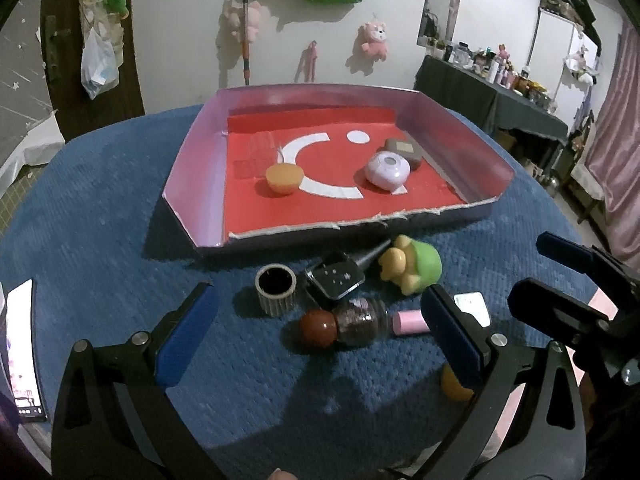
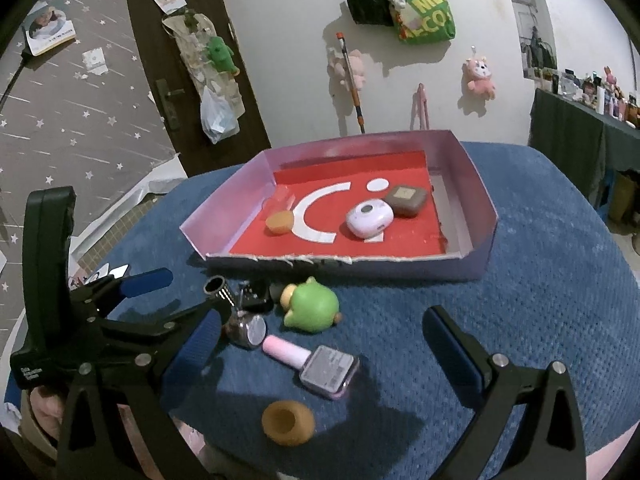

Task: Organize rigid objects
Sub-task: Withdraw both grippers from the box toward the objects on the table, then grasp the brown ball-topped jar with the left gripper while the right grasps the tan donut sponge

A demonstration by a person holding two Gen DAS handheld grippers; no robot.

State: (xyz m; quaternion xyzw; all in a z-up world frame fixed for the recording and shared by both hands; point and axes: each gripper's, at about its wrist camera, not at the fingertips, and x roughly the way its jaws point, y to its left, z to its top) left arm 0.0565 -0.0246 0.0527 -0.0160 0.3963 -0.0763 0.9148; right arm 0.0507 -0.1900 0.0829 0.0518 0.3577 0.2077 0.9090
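Rigid objects are partly sorted: three of them already lie on the red floor of the box (image 1: 196,168), namely an orange cup-shaped piece (image 1: 282,178), a pale lilac rounded case (image 1: 387,169) and a brown squarish case (image 1: 404,151) just behind it. Something clear may sit near the orange piece, but I cannot make it out.

Everything else waits on the blue cloth (image 1: 100,220) in front of the box's near edge. I count a ribbed cylinder (image 1: 276,289), a black square-topped item (image 1: 335,280), a green and yellow toy (image 1: 412,266), a small jar with a brown round cap (image 1: 344,325), a pink-capped nail polish bottle (image 2: 310,364) and an orange ring-shaped holder (image 2: 288,422) nearest me.

My left gripper (image 1: 318,332) hangs spread wide and empty over the jar and cylinder. My right gripper (image 2: 320,354) is likewise apart and holds nothing, framing the nail polish bottle.

I judge the job roughly a third done, with six loose pieces left to carry in
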